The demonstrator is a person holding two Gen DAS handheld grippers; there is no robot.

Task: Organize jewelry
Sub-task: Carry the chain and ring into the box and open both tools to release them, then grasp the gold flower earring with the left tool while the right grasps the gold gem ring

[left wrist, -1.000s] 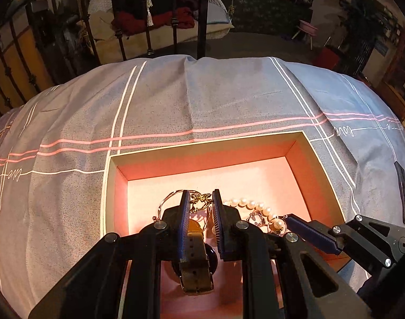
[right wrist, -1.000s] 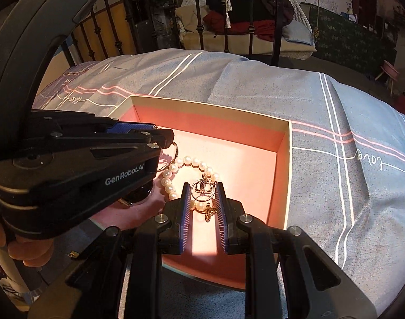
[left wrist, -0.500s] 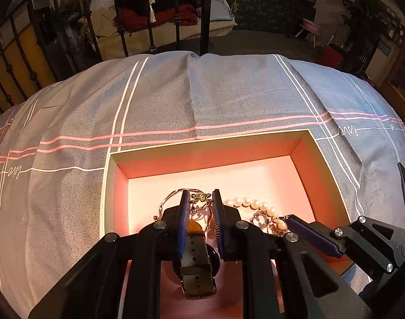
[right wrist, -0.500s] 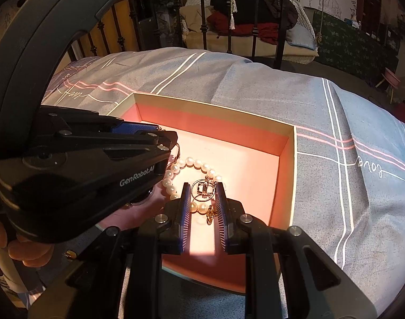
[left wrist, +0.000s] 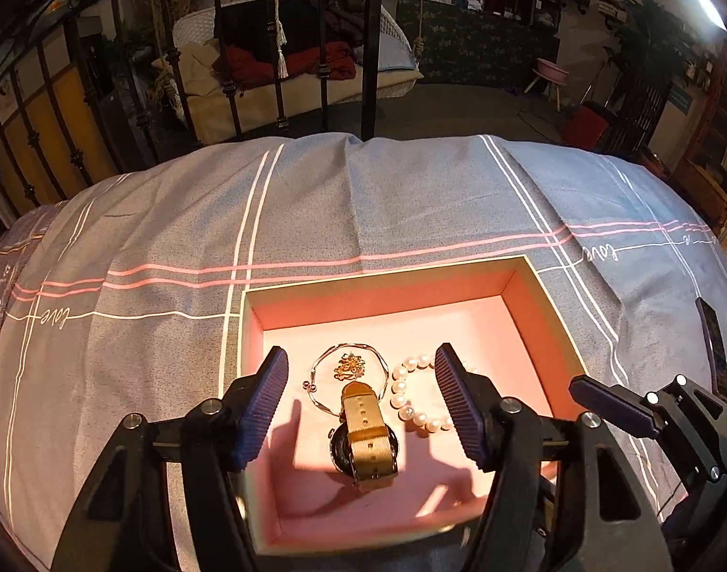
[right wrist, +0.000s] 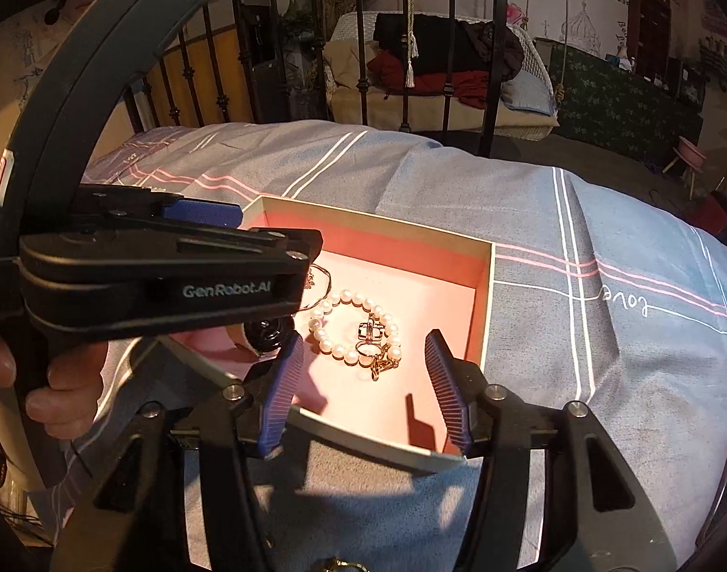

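A pink-lined open box (left wrist: 525, 286) (right wrist: 482, 314) lies on the bed. In it lie a watch with a gold strap (left wrist: 367, 434), a thin bangle (left wrist: 325, 367) with a small gold piece (left wrist: 349, 366) inside it, a pearl bracelet (left wrist: 404, 398) (right wrist: 344, 302) and a gold chain with ring pieces (right wrist: 377, 348). My left gripper (left wrist: 361, 405) is open, above the watch. My right gripper (right wrist: 363, 381) is open, above the chain at the box's near edge. The left gripper's body (right wrist: 163, 276) hides the watch in the right wrist view.
The box sits on a grey bedspread (left wrist: 363, 200) with white and pink stripes. A black iron bed rail (left wrist: 370, 47) stands at the far end, with a cluttered room behind. A dark flat object (left wrist: 711, 348) lies on the bedspread to the right.
Both grippers have opened and pulled back and up. The left let go of the watch strap, which now lies in the box. The right let go of the gold chain, which lies on the pearls.
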